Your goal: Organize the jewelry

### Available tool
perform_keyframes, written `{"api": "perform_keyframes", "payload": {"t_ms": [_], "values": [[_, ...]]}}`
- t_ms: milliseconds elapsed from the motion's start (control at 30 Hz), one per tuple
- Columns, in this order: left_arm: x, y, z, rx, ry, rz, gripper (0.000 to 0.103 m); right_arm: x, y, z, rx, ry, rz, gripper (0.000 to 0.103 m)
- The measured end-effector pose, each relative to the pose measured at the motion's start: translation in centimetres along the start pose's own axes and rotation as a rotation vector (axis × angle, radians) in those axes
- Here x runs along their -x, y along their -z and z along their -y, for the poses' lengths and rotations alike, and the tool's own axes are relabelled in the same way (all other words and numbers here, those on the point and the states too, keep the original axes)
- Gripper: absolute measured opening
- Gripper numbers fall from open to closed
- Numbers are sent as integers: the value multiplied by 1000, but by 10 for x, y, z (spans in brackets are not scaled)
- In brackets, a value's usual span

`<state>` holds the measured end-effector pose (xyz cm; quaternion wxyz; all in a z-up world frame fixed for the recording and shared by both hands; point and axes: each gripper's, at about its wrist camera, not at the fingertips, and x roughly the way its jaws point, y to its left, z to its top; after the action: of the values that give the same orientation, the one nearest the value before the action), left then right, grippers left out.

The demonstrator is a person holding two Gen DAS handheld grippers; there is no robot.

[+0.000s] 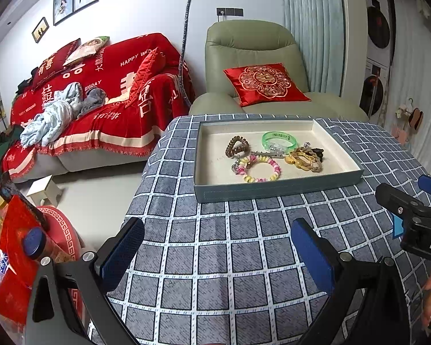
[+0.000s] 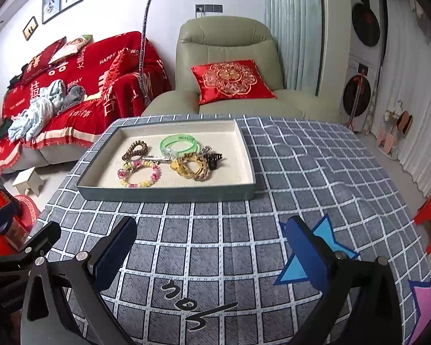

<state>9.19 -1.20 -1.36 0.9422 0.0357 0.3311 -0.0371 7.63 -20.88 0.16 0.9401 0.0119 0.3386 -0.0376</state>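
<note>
Here, a table under a blue-grey checked cloth (image 1: 244, 258) fills the foreground, with a green armchair (image 1: 252, 46) and a red-draped sofa (image 1: 100, 95) behind it. On the far part of the cloth sits a shallow grey-blue tray (image 2: 163, 194) with a cream lining, and all the jewelry lies inside it. Toward the tray's back is a green translucent bangle (image 1: 278, 141); to its left, a brown coiled hair tie (image 1: 237, 145). In front lies a pastel beaded bracelet (image 1: 257, 168), and to the right a tangled gold-coloured heap (image 1: 303, 159), touching something small and black that is hard to identify. A slim silver clip (image 2: 156, 158) sits between them. The left gripper (image 1: 215, 256) hovers above bare cloth short of the tray, jaws wide apart and empty. The right gripper (image 2: 212, 256) is likewise spread and empty, beside a blue star patch (image 2: 323, 230).
</note>
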Motion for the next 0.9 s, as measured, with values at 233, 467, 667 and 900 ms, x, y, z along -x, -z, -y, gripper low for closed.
{"api": "perform_keyframes", "payload": {"t_ms": [233, 467, 667, 900], "values": [[-7, -6, -2, 4, -8, -12, 103, 1, -6, -1, 11, 23, 13, 103], [-6, -11, 0, 0, -13, -4, 103, 2, -12, 1, 8, 26, 26, 103], [-5, -14, 2, -3, -9, 2, 103, 2, -16, 2, 3, 25, 27, 103], [-5, -15, 1, 0, -9, -2, 103, 2, -16, 3, 5, 24, 27, 103]]}}
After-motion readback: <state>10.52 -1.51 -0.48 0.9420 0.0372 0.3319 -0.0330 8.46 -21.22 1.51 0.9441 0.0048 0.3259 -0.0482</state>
